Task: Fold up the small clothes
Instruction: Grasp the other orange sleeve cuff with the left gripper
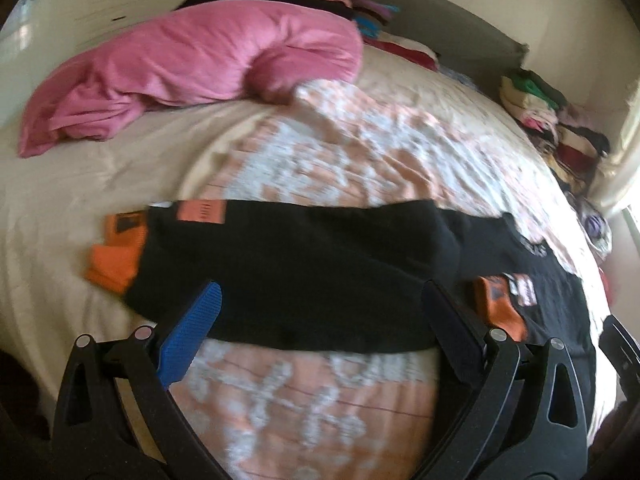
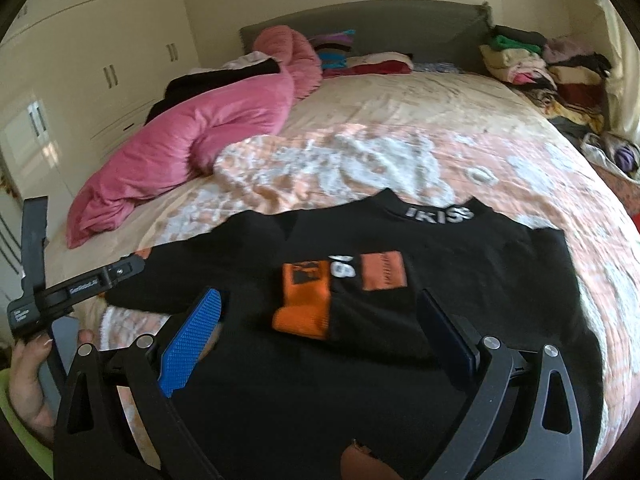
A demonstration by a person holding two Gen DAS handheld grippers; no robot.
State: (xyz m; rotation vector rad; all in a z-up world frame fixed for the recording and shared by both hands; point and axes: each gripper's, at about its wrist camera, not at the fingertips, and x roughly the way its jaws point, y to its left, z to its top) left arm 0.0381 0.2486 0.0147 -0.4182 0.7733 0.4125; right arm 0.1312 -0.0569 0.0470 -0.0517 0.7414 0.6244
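Lying flat: black top (image 2: 440,264); tongs (image 2: 320,312) empty.

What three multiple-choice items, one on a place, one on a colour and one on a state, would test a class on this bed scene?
1. Where does the crumpled pink duvet lie?
A. on the bed's left side
B. on top of the black sweater
C. on the floor

2. What colour are the cuffs of the black knit sweater?
A. green
B. orange
C. white

3. How do the jaws of the right gripper stand?
A. shut on the sweater
B. shut on nothing
C. open, holding nothing

Key: 1 A, the duvet lies beside the wardrobe side; 2 B, an orange cuff lies folded on the chest; 3 C, both fingers stand wide apart above the cloth.
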